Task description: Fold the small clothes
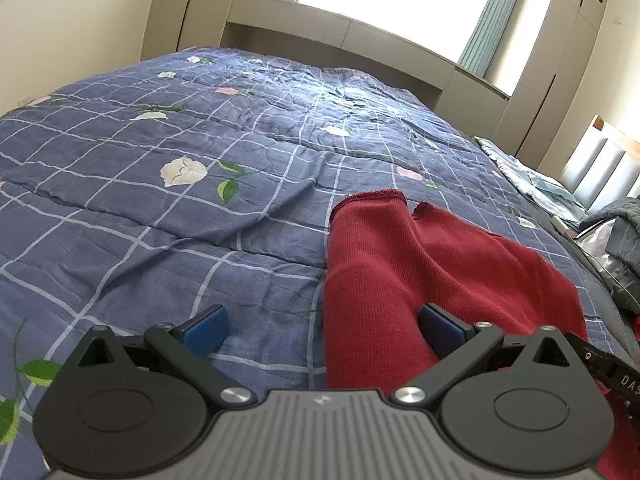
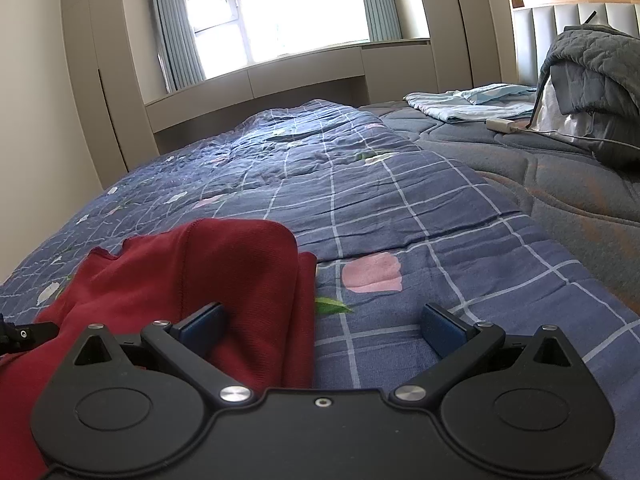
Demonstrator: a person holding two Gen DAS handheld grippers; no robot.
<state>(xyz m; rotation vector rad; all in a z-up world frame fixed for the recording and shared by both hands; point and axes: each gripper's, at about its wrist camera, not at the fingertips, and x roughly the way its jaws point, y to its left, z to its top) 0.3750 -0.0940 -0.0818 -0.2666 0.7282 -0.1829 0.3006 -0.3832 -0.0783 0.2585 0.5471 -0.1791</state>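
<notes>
two tools hang low over a bed, each with its blue pads spread wide and nothing between them. the left tool [image 1: 324, 330] straddles the left edge of a red garment [image 1: 420, 272], its right pad [image 1: 440, 330] over the ribbed cloth and its left pad [image 1: 206, 330] over the blue checked quilt [image 1: 160, 220]. the right tool [image 2: 324, 330] straddles the garment's [image 2: 224, 276] right edge, its left pad [image 2: 202, 328] against the red fabric and its right pad [image 2: 442, 330] above the quilt [image 2: 400, 208]. the garment lies on the quilt between the two tools, bunched rather than flat; in the left view a tube-like part with a stitched hem runs away from the camera. the quilt carries white and pink flowers with green leaves. beyond its right edge the grey mattress [image 2: 560, 184] shows, with a pale blue cloth [image 2: 472, 104], a small white charger [image 2: 500, 124] with its cable, and a grey padded blanket [image 2: 592, 80] heaped near the headboard [image 2: 568, 8]. a bright window [image 2: 288, 8] with curtains stands past the bed.
</notes>
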